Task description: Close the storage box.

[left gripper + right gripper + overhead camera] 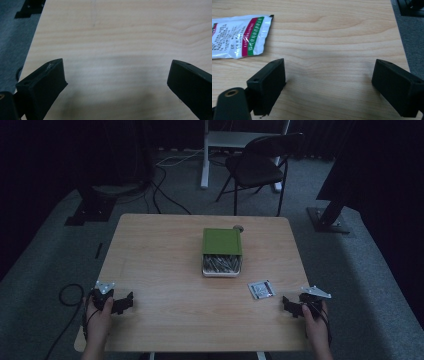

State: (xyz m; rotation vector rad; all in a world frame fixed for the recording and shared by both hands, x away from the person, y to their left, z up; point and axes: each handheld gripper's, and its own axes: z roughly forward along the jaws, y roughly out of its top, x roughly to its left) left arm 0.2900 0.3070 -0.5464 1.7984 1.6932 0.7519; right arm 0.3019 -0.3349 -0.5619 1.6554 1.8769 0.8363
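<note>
A green-lidded box (222,241) lies at the middle of the wooden table (165,270), its lid slid back over a white tray of metal pieces (221,264). A small white sachet (261,289) lies near the front right; the right gripper view shows the sachet (239,35) with red and green print, up and left of the jaws. My left gripper (126,301) rests at the front left edge, held by a hand, open over bare wood (117,72). My right gripper (287,304) rests at the front right, open, nothing between its jaws (329,75).
A small round object (238,227) sits behind the box. Beyond the table stand a black folding chair (260,162) and a white desk leg (205,160). Cables (165,190) trail on the grey carpet, with black stand bases (90,210) left and right.
</note>
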